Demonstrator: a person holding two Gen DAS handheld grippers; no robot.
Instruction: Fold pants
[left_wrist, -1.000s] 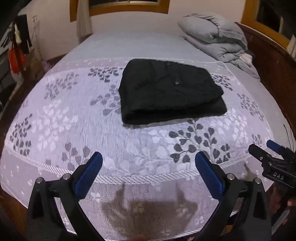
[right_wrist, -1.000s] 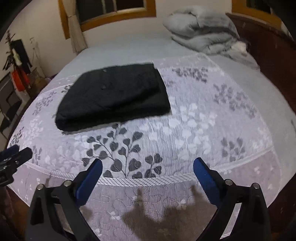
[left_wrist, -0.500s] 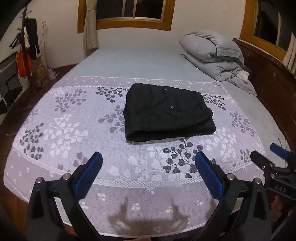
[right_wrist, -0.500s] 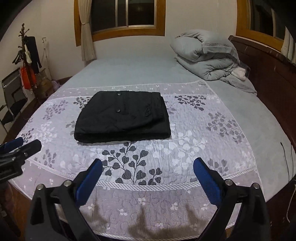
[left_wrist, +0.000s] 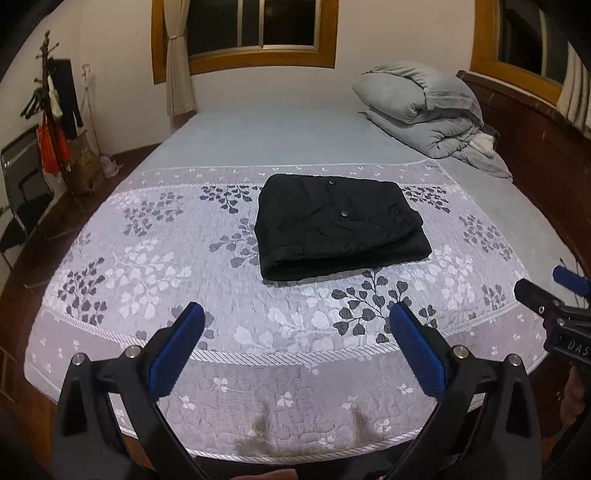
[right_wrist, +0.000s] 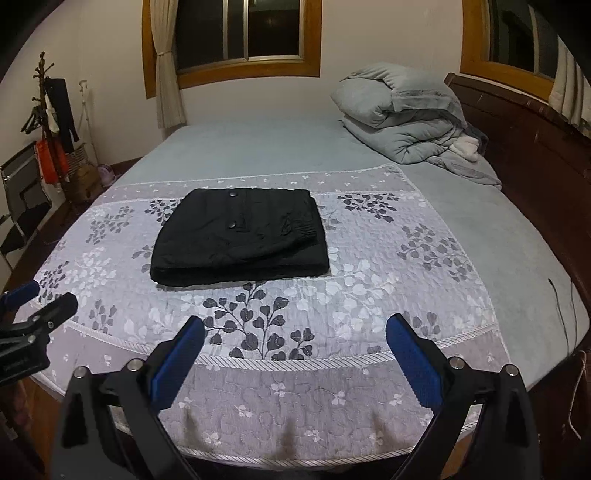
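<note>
Black pants (left_wrist: 338, 225) lie folded in a flat rectangle on the floral quilt (left_wrist: 147, 266), mid-bed. Your left tongs (left_wrist: 295, 345) and right tongs (right_wrist: 295, 349) gape wide, empty, near the bed's foot, well apart from the pants.

The bed (left_wrist: 258, 147) carries a floral quilt (left_wrist: 147, 258), folded black pants (left_wrist: 332, 225) and a grey duvet (left_wrist: 424, 107).
</note>
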